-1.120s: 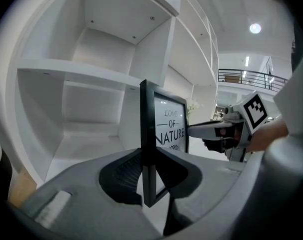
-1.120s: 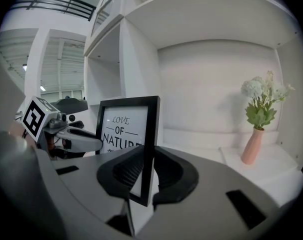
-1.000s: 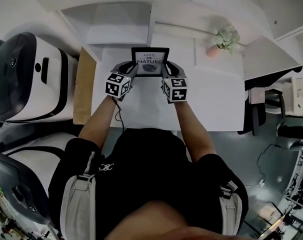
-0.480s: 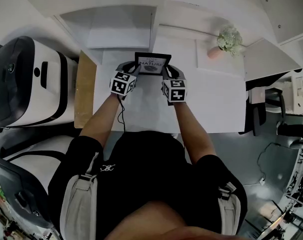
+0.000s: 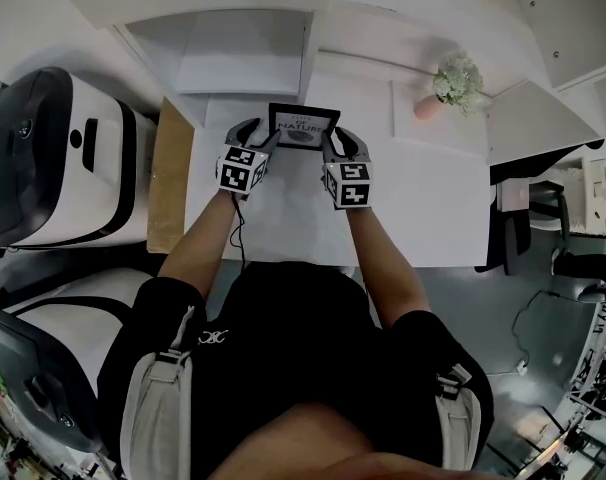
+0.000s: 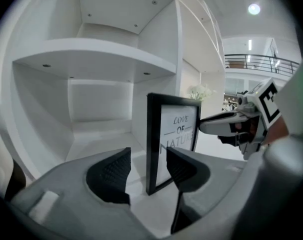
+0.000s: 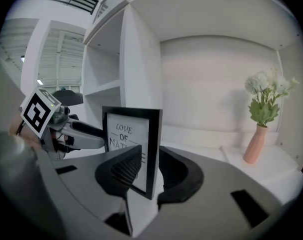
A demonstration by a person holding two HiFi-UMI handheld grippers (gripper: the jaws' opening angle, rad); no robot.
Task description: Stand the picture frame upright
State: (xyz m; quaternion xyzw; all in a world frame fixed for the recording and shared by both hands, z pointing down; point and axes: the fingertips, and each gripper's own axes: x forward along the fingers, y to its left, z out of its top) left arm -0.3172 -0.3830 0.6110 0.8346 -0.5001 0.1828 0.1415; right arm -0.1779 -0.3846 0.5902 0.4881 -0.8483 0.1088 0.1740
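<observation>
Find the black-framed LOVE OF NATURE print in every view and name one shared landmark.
Head view: black rectangular picture frame, upper centre, on white table.
Left gripper view: frame at centre, angled edge-on.
Right gripper view: frame left of centre.
Shared landmark: pink vase of white flowers.

The white desk (image 5: 413,203) bears the upright picture frame (image 5: 303,128) and a pink vase (image 5: 426,105).

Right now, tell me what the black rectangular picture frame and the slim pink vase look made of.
Black rectangular picture frame: flat, even matte black edges, likely painted wood or plastic. Slim pink vase: smooth, opaque, evenly coloured without glare, probably matte ceramic, though plastic is possible.
</observation>
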